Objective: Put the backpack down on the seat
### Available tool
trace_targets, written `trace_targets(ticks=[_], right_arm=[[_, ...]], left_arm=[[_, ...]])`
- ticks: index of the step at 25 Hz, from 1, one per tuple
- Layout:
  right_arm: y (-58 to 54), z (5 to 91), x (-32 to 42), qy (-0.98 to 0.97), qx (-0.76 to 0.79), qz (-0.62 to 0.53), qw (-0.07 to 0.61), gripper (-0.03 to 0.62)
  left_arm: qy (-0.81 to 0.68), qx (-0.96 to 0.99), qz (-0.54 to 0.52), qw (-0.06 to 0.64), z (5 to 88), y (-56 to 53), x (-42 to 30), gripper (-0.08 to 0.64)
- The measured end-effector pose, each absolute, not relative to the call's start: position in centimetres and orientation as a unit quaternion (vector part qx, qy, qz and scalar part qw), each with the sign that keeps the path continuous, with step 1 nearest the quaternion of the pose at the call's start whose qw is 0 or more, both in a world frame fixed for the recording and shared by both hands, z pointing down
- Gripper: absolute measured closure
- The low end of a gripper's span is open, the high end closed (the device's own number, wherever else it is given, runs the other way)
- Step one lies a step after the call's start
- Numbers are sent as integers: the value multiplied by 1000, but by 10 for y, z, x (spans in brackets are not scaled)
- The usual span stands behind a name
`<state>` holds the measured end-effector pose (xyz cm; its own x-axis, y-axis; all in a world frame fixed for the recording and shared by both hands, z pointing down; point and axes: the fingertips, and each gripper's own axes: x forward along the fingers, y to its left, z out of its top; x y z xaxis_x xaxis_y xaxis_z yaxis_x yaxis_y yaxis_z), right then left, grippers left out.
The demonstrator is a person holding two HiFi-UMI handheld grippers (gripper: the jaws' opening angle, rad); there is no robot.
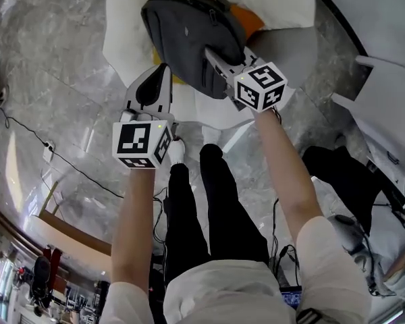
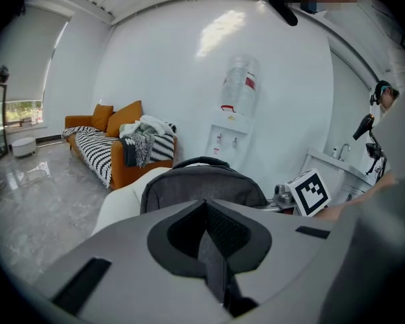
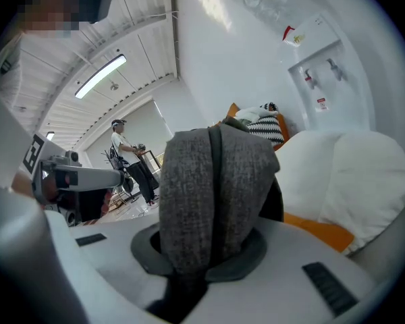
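Observation:
A dark grey backpack (image 1: 189, 29) hangs over the white armchair seat (image 1: 121, 42), where an orange cushion (image 1: 248, 15) shows behind it. My right gripper (image 1: 214, 54) is shut on the backpack's near edge. In the right gripper view the grey fabric (image 3: 212, 181) stands pinched between the jaws. My left gripper (image 1: 163, 69) sits just left of the backpack, shut with nothing in it. From the left gripper view the backpack (image 2: 202, 184) lies straight ahead, beyond the closed jaws and over the white seat (image 2: 121, 204).
An orange sofa (image 2: 101, 147) with striped throws stands at the far wall, beside a water dispenser (image 2: 236, 106). Cables (image 1: 54, 154) trail over the marble floor at left. A person (image 3: 125, 157) stands far off. White furniture (image 1: 385, 106) and another person's dark legs (image 1: 341, 174) are at right.

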<state>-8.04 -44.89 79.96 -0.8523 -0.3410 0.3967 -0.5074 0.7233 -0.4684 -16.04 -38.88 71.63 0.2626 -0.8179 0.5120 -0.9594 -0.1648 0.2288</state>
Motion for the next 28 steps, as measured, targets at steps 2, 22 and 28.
trace_targets(ticks=[2,22,28], right_arm=[[-453,806,-84,-918,226,295,138,520],[-478,872,-54,-906,221,345,106,522],[-501,886,-31,-908,232,330,117,522]], left_arm=[[-592,751,133,261,723,-393,-159,543],[-574,755,147,282,780,-402,-144,543],[-565,761,147,283,783,-413,-129,543]])
